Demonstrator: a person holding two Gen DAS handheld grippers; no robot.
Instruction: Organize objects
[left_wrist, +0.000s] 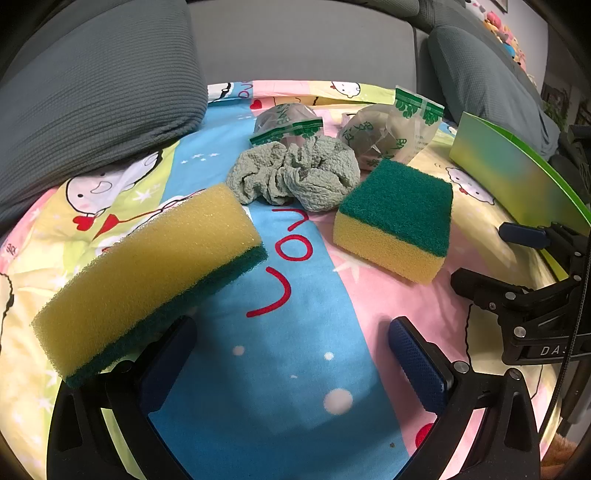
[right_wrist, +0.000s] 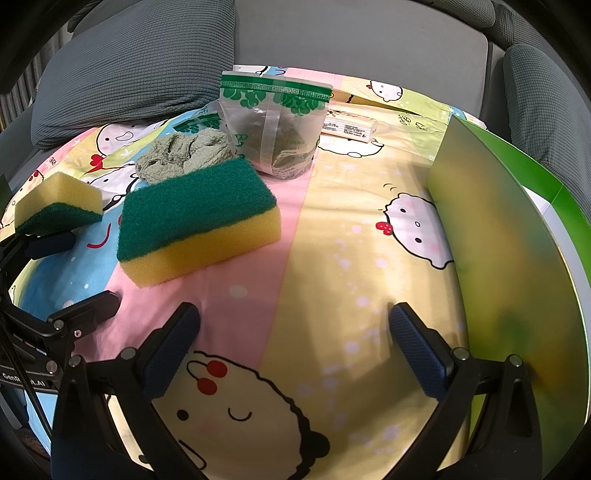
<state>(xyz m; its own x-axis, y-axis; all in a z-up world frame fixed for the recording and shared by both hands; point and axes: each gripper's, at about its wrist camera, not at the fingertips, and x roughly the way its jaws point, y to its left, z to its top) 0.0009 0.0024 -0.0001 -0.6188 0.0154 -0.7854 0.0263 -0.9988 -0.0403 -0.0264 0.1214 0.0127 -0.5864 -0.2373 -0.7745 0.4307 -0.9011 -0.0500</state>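
The right gripper (right_wrist: 293, 349) is hovering with its jaws spread wide over the cartoon-print cloth (right_wrist: 332, 258), nothing between them. A green-topped sponge (right_wrist: 199, 221) is lying ahead to the left, a crumpled green rag (right_wrist: 177, 155) and a clear packet (right_wrist: 275, 129) sitting behind it. A green box (right_wrist: 491, 236) is standing at the right edge. Another sponge (right_wrist: 55, 203) is lying far left.

Place: a home living room
Landmark: grey sofa (left_wrist: 303, 40)
Against its back: ribbed grey cushions (left_wrist: 96, 92)
Before it: cartoon-print sheet (right_wrist: 351, 240)
Far right: plush toys (left_wrist: 506, 33)
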